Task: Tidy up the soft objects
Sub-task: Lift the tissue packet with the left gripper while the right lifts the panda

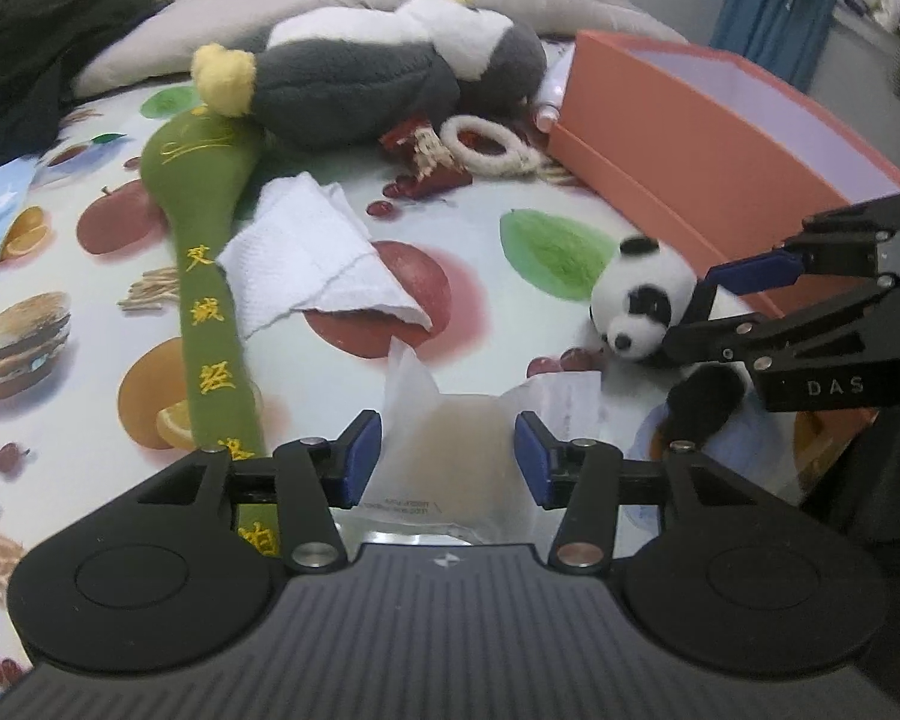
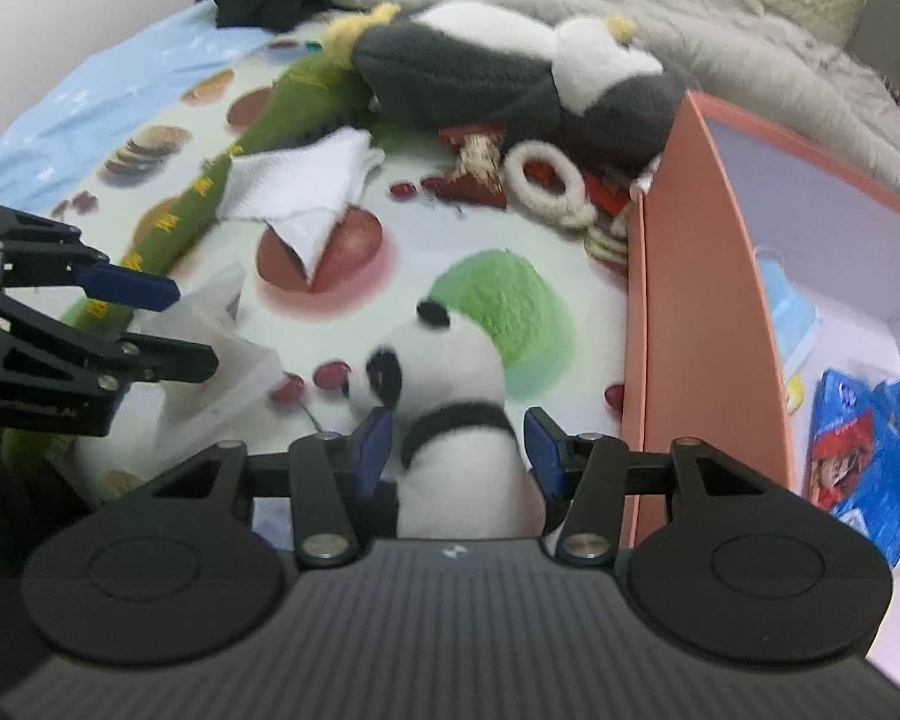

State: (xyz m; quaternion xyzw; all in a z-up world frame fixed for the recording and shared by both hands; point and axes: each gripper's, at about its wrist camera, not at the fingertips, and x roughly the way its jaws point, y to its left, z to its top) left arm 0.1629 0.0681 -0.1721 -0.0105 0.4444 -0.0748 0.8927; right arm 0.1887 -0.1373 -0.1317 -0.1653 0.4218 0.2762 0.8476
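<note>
Small panda plush (image 2: 450, 420) sits low centre in the right wrist view, on the fruit-print cloth (image 1: 480, 300) over the bed, just beside the orange box (image 2: 690, 330). Right gripper (image 2: 456, 450): fingers spread, one blue pad either side of the panda's body; left pad looks to brush the fur, right pad stands apart, so not pinching. Left gripper (image 1: 447, 462): fingers spread around a clear plastic pouch (image 1: 462, 444), pads at its edges, can't tell if they press.

Handling: panda is light, squashy, fur a bit slippery; best taken across the torso at the black band, not the head or a limb, which would flop. Pouch is thin, crinkly and slick, likely to slide out; bunch it mid-body.

Other soft stuff: big grey-and-white plush bird (image 1: 378, 78) upper centre, green fabric bat with yellow characters (image 1: 210, 276) left, folded white towel (image 1: 312, 258) lapping over the bat, rope ring (image 1: 486, 147) near the box corner.

View differences: right wrist view looks into the box, showing a blue printed packet (image 2: 864, 450) and something pale blue behind it; left view sees only the box's outer wall and rim. Left view shows the panda's face and a black foot, with the right gripper coming in from the right edge; right view shows its back. Pouch print readable-ish only in the left view.
</note>
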